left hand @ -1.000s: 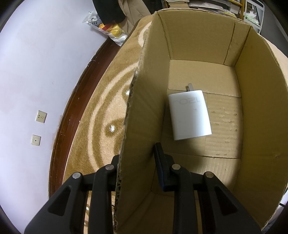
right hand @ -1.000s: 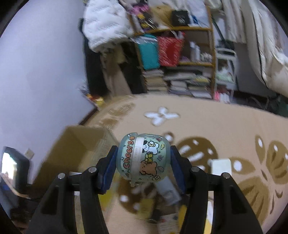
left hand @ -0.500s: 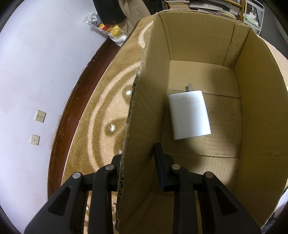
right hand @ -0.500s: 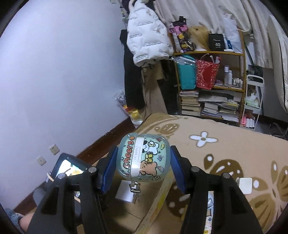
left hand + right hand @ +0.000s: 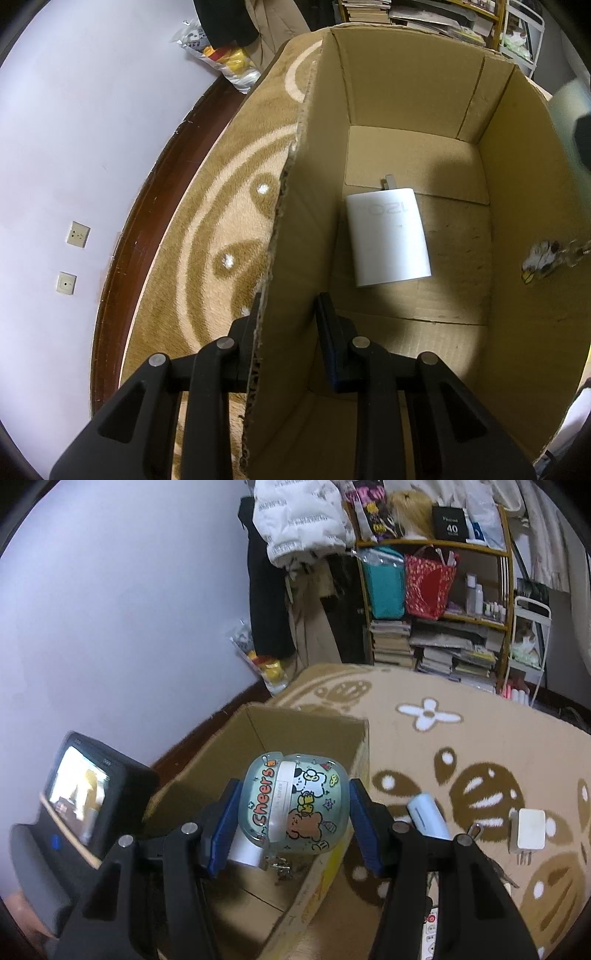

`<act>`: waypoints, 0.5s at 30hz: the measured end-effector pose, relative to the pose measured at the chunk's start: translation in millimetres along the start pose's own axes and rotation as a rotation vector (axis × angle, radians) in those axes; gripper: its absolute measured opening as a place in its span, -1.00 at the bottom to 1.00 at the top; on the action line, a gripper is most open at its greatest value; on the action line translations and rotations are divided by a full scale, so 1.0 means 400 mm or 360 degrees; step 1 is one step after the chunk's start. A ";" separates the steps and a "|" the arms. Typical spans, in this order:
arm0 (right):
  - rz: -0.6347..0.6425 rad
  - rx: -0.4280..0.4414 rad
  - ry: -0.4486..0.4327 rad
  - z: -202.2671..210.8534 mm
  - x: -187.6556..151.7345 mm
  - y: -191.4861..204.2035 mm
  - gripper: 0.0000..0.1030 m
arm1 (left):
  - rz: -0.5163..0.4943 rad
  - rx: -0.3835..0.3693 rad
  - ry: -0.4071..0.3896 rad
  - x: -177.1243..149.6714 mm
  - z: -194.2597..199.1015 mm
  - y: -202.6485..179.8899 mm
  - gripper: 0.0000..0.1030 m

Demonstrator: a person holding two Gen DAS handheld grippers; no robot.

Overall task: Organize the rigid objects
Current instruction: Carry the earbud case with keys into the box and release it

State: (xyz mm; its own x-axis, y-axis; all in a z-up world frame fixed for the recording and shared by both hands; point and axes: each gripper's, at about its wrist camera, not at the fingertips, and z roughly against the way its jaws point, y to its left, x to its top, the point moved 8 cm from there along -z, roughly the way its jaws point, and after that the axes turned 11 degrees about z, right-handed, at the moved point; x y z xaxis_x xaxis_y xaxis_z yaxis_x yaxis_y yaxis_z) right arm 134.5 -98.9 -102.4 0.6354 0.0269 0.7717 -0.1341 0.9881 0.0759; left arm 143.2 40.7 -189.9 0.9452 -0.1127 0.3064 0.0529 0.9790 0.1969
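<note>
An open cardboard box (image 5: 417, 85) stands on the patterned carpet, with a white charger (image 5: 388, 236) lying flat on its floor. My left gripper (image 5: 290, 310) is shut on the box's left wall, one finger outside and one inside. In the right wrist view my right gripper (image 5: 295, 805) is shut on a pale green case with cartoon stickers (image 5: 295, 805), held above the box (image 5: 310, 723). A blurred edge of that case (image 5: 543, 258) shows over the box's right wall. The left gripper's body with its lit screen (image 5: 85, 794) is at the box's left side.
On the carpet right of the box lie a light blue cylinder (image 5: 430, 814) and another white charger (image 5: 530, 829). A shelf (image 5: 436, 590) with bags and stacked books stands behind. A plastic bag (image 5: 221, 62) sits by the wall, which has two sockets (image 5: 77, 234).
My right gripper has swung left with the case, from over the open carpet to above the box. The case's edge has entered the left wrist view at the right. The left gripper has kept still.
</note>
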 end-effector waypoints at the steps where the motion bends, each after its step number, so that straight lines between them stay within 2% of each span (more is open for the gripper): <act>1: 0.0000 -0.0003 0.0016 -0.007 -0.007 -0.002 0.17 | 0.0000 -0.0005 0.0003 0.001 0.000 0.001 -0.52; 15: 0.0043 -0.0006 0.0025 -0.007 -0.001 0.010 0.21 | -0.0013 0.0009 -0.0006 0.001 -0.001 -0.002 -0.52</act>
State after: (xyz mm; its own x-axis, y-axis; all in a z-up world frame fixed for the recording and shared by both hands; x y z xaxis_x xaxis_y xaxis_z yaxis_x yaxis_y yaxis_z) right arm 135.9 -94.7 -104.1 0.6437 0.0557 0.7633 -0.1485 0.9875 0.0531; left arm 143.5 39.9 -190.2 0.9434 -0.1217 0.3085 0.0589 0.9770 0.2050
